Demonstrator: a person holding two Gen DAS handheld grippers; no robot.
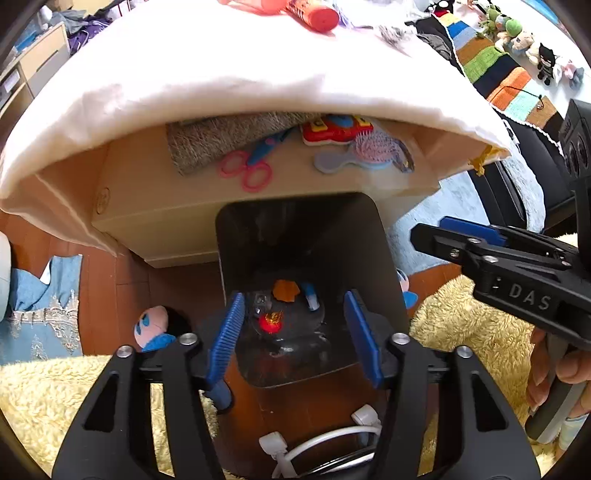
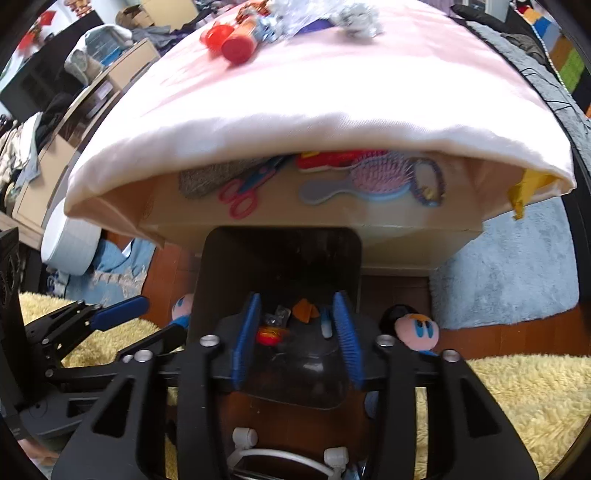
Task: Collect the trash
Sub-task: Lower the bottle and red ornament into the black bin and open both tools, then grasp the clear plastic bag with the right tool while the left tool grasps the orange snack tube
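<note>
A black trash bin (image 1: 306,229) stands on the floor against a low table; it also shows in the right wrist view (image 2: 280,254). Inside lie an orange scrap (image 1: 284,290), a red wrapper (image 1: 271,321) and clear plastic. My left gripper (image 1: 293,338) hangs open and empty over the bin mouth. My right gripper (image 2: 295,338) is open and empty over the same bin; it shows from the side in the left wrist view (image 1: 461,236). On the pink-covered tabletop lie a red-capped tube (image 2: 240,42) and crumpled wrappers (image 2: 354,16).
The table's lower shelf (image 1: 295,181) holds pink scissors (image 1: 245,171), a hairbrush (image 1: 365,149) and a grey mat. Pink plush toys (image 1: 151,325) (image 2: 417,330) lie beside the bin. Yellow shaggy rug (image 2: 517,391) in front, blue rug (image 2: 509,258) on the right.
</note>
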